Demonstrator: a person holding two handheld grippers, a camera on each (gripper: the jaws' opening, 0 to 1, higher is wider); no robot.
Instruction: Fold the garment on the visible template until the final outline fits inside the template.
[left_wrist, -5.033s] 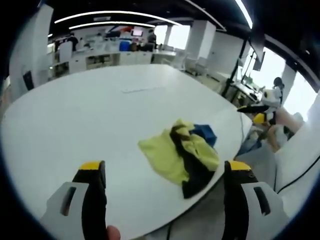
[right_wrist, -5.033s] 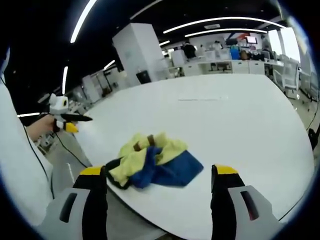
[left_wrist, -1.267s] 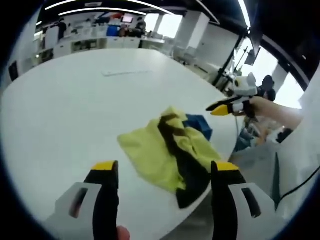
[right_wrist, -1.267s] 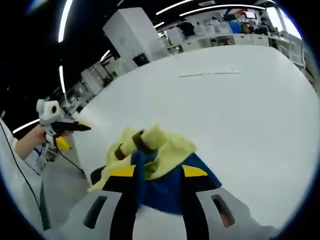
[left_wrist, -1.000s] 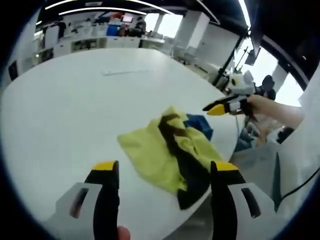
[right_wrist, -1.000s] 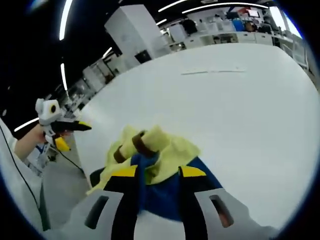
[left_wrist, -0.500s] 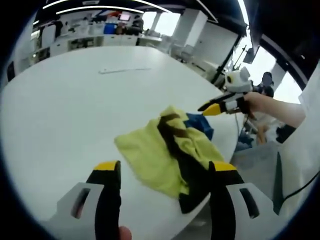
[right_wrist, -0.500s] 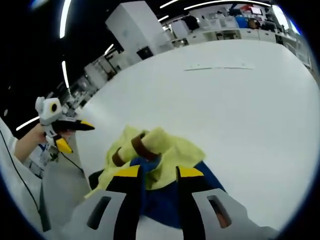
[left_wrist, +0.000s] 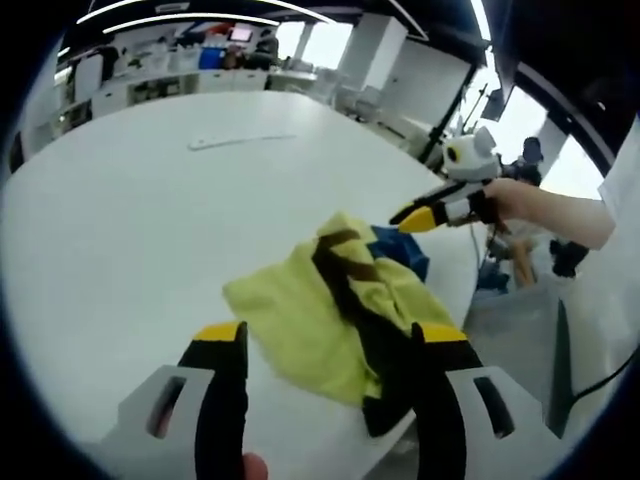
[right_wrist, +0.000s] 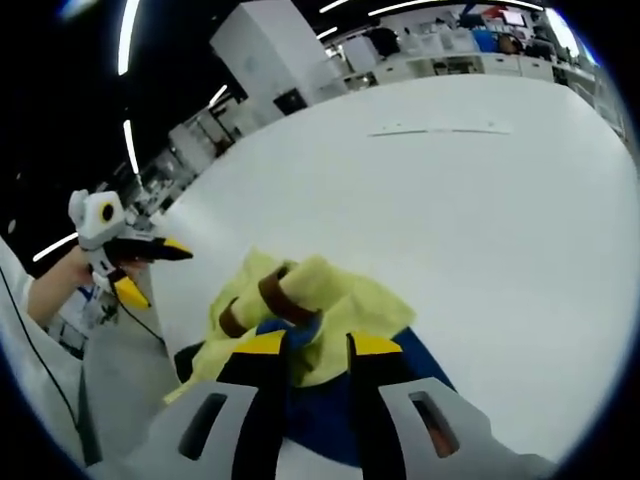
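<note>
Two yellow-tipped grippers work over a crumpled yellow, black and blue fabric garment (left_wrist: 352, 300) near the round white table's (left_wrist: 130, 220) edge. Left gripper (left_wrist: 325, 340) hovers, jaws apart; right gripper (right_wrist: 302, 345) pinches blue cloth. Folding looks barely begun.

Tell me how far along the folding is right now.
Nothing looks folded: the garment lies crumpled at the table edge. In hand: the right gripper is nearly closed around its blue part; the left gripper is open above it. Spreading and folding remain.
</note>
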